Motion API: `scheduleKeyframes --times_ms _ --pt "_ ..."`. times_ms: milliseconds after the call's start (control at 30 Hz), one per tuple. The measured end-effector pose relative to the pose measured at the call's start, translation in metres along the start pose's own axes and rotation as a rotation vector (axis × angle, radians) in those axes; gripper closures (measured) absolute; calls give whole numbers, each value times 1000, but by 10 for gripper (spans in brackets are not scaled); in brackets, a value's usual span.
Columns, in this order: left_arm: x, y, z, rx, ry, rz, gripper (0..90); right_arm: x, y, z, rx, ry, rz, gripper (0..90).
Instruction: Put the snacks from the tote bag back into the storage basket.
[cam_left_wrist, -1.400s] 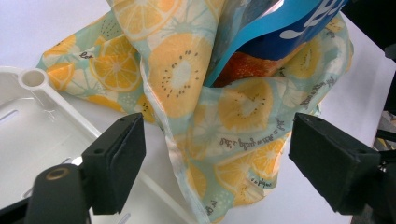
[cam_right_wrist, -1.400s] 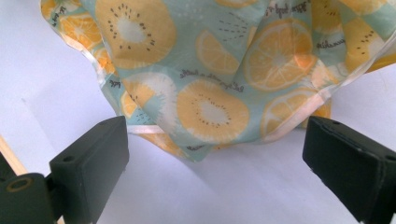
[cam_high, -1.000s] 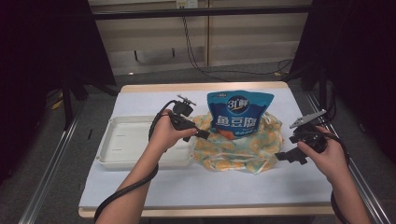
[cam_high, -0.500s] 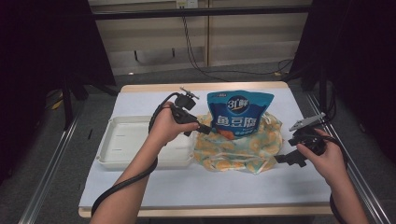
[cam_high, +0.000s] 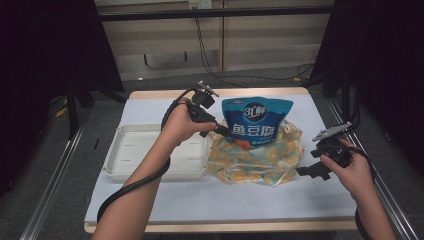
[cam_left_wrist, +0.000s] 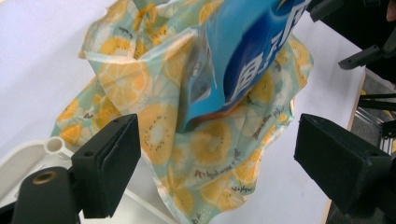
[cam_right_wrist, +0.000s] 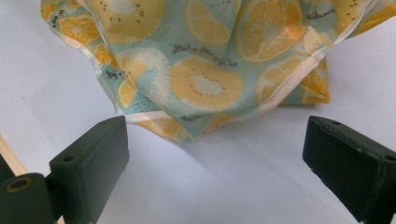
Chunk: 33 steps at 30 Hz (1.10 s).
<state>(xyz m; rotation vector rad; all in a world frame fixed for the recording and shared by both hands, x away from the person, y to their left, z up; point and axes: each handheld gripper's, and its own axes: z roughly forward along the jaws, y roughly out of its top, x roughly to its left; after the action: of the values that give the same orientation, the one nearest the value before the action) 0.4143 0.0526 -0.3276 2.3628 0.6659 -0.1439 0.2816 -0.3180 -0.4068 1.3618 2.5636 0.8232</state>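
One white tray (cam_high: 135, 155) sits on the table (cam_high: 150, 205) at about nine o'clock. One fruit-print bag (cam_high: 260, 160) lies at about three o'clock from the tray, and one blue snack pouch (cam_high: 257, 120) stands in it toward twelve o'clock. Two grippers are counted: the left gripper (cam_high: 227, 134) at the bag's ten o'clock and the right gripper (cam_high: 307, 171) at its four o'clock. Two hands hold them, the left hand (cam_high: 182, 122) and the right hand (cam_high: 352, 167).
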Motion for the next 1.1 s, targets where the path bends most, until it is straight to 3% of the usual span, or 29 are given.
scheduleKeyframes --times_ms 333,633,700,1033,1067,1100 --pt "2 15 -12 -29 -9 24 172 1 0 4 8 2 -5 71" --pt "-4 35 -18 -38 -15 58 219 -2 -2 1 8 -15 2 72" --pt "-5 40 -19 -19 -10 86 234 -1 -2 0 3 -9 0 72" --pt "-11 58 -18 -15 -20 112 271 -1 -2 1 2 5 2 75" --pt "-12 59 -17 -23 -20 98 277 -1 -2 1 2 7 0 75" --pt "-11 61 -17 -13 -26 113 279 -1 -2 1 3 8 2 75"
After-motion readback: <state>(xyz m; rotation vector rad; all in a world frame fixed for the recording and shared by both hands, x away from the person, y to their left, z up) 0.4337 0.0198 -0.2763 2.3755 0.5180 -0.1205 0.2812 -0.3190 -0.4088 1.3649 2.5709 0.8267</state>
